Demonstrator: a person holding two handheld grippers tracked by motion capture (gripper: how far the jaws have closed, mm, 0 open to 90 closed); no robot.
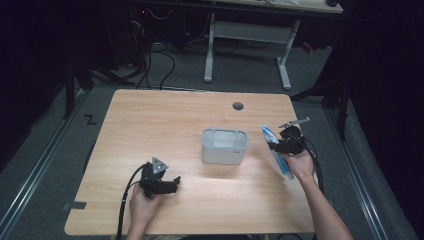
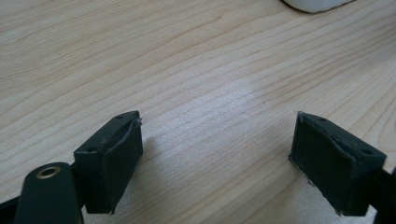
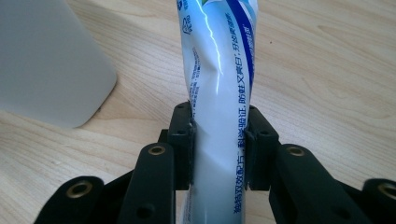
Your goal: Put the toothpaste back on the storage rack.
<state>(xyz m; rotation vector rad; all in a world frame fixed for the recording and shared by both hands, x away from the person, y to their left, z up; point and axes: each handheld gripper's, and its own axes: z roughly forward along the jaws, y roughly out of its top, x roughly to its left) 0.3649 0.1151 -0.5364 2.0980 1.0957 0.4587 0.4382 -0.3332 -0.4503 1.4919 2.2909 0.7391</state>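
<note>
A white and blue toothpaste tube [image 1: 276,148] [image 3: 219,93] is pinched between the jaws of my right gripper [image 1: 286,143] [image 3: 218,144], which is shut on its middle, to the right of the container. The tube runs on past the jaws at both ends. A white rectangular container [image 1: 224,146] with an open top stands in the middle of the wooden table [image 1: 150,120]; its wall [image 3: 46,65] shows at the left in the right gripper view. My left gripper [image 1: 170,184] [image 2: 217,158] rests near the table's front left, jaws wide open over bare wood.
A round cable hole [image 1: 238,106] sits near the table's far edge. Beyond the table stands a white desk frame [image 1: 247,45] on grey carpet, with cables on the floor at the back left. A rim of the white container [image 2: 317,4] shows in the left gripper view.
</note>
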